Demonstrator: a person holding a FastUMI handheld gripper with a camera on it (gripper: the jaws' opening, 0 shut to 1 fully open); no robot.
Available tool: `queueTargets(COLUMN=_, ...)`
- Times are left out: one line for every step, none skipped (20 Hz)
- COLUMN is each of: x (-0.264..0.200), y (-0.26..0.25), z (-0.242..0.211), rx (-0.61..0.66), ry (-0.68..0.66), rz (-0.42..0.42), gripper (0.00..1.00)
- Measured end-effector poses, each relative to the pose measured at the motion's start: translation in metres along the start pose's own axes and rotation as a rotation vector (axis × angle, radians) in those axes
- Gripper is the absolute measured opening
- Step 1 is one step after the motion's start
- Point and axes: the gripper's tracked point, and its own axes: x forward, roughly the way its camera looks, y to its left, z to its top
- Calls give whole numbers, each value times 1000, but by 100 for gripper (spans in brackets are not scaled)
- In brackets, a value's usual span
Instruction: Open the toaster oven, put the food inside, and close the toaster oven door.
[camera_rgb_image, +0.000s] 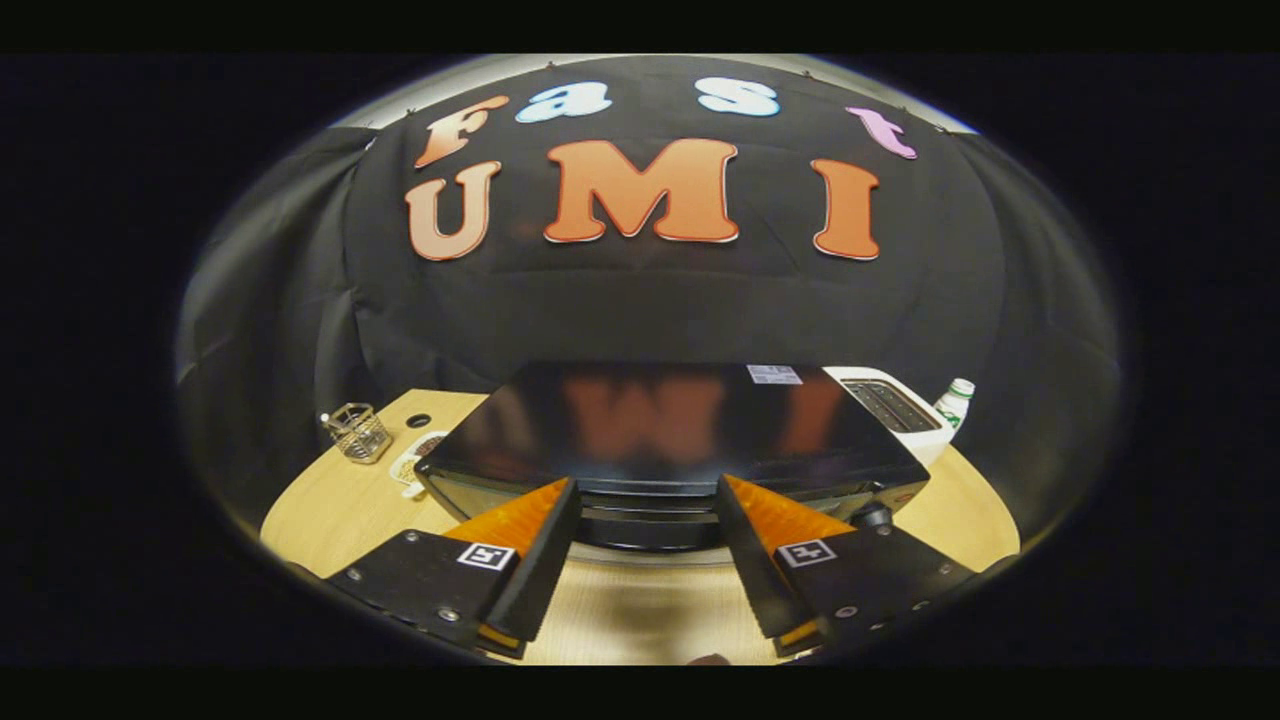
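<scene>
**Reaching for the oven door**

While the gripper (648, 520) hangs just in front of the toaster oven (680, 430), its two fingers stand wide apart and hold nothing. Between the fingertips I can see the top front edge of the oven, where a dark bar runs across; I think this is the door handle (648, 512), but it is partly hidden and I cannot be sure. The door looks shut.

The oven sits on a light wooden table (330, 500). Its top is dark and shiny. A knob (872, 516) pokes out on the oven's right front, just beside the right finger. Behind the oven on the right sits a white toaster (895, 405), with a small bottle (955, 400) near it. Off to the left, well apart from the fingers, stands a little wire basket (358, 432), and a white thing, maybe a plate (415, 462), peeks out by the oven's left corner. I cannot tell where the food is.

To do this step well, I think the fingers should go down a bit, get the bar in the middle between them, close firmly, then pull out and down slowly so the oven does not slide.
</scene>
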Motion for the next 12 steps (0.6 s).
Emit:
queueTargets(x=-5, y=0, z=-3, rx=-5, ry=3, rz=0, gripper=78)
queueTargets(x=-11, y=2, z=-7, rx=-14, ry=12, rz=6, gripper=78)
queueTargets(x=-18, y=3, z=-13, rx=-24, ry=25, rz=16, gripper=78)
queueTargets(x=-24, y=5, z=-20, rx=-32, ry=48, rz=30, gripper=78)
queueTargets(x=-31, y=7, z=-29, rx=-43, ry=72, rz=48, gripper=78)
queueTargets(x=-37, y=8, z=-39, rx=-57, ry=102, rz=69, gripper=78)
queueTargets(x=-44, y=10, z=-49, rx=-71, ry=138, rz=92, gripper=78)
queueTargets(x=-51, y=10, z=-61, rx=-81, ry=178, rz=115, gripper=78)
queueTargets(x=-56, y=11, z=-73, rx=-83, ry=219, rz=139, gripper=78)
queueTargets(x=-61, y=12, z=-85, rx=-78, ry=259, rz=162, gripper=78)
queueTargets(x=-66, y=13, z=-96, rx=-68, ry=298, rz=183, gripper=78)
queueTargets(x=-70, y=15, z=-106, rx=-59, ry=340, rz=202, gripper=78)
